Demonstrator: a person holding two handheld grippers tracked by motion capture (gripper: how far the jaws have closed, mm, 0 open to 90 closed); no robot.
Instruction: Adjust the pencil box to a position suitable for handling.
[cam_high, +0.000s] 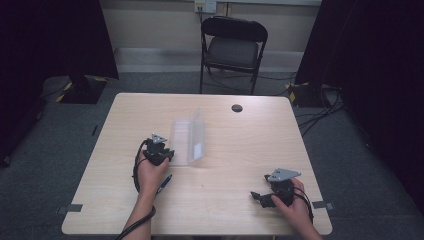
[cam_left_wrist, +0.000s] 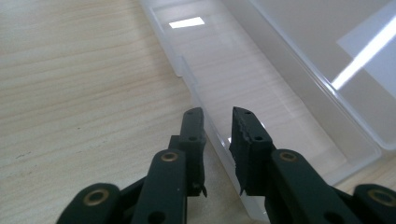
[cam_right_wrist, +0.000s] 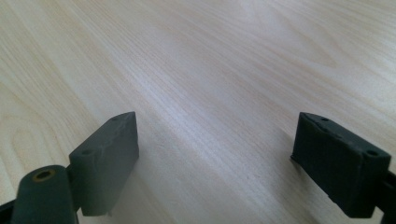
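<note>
Box wall straddled, grip not yet made

At 5 o'clock on the table (cam_high: 100, 200), the right gripper (cam_right_wrist: 215, 163) is held wide and empty over bare wood. A pen (cam_high: 164, 183) lies beside the left hand. Farther, near centre, the left gripper (cam_left_wrist: 217, 140) is narrowed around the near wall of the open clear box (cam_left_wrist: 280, 93); contact cannot be told, so whatever follows the grasp is judged still left.
</note>
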